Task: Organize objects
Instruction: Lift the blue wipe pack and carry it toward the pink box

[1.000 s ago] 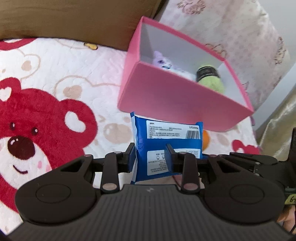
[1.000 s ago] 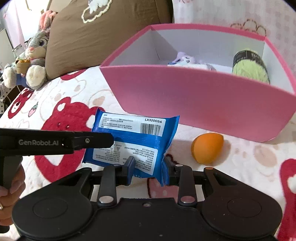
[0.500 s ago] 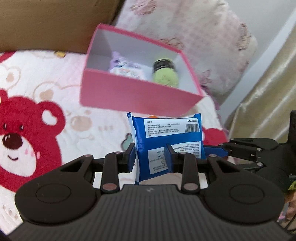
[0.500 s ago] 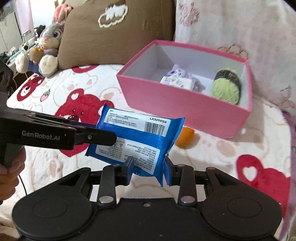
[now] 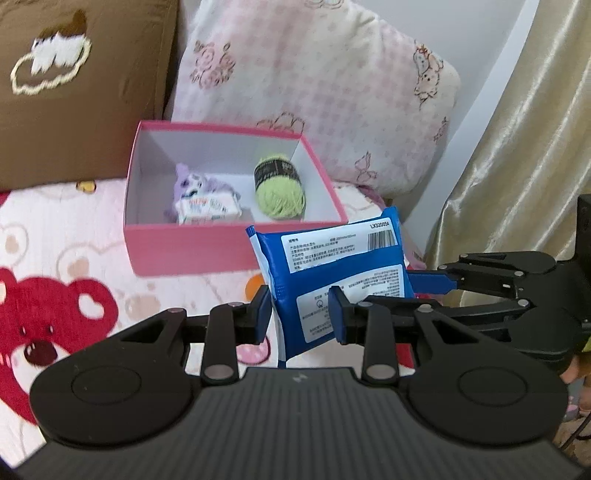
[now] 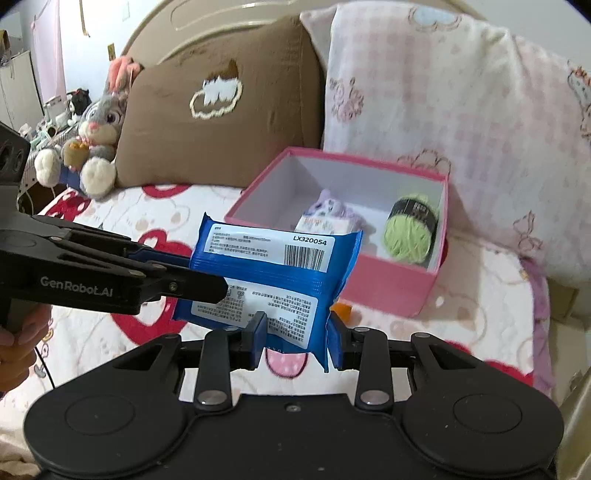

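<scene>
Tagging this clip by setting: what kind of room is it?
Most likely a bedroom: a bed with a bear-print blanket, pillows against a headboard, and a plush rabbit.

Blue packet (image 6: pixel 273 273), pink box (image 5: pixel 192 247), lime-green yarn (image 5: pixel 280 192), red-bear-print white bedspread (image 5: pixel 55 258)

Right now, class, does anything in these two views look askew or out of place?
Yes. The blue packet hangs tilted in mid-air, gripped at once by the left gripper and the right gripper. An orange object lies on the bedspread in front of the pink box, not inside it with the green yarn.
</scene>
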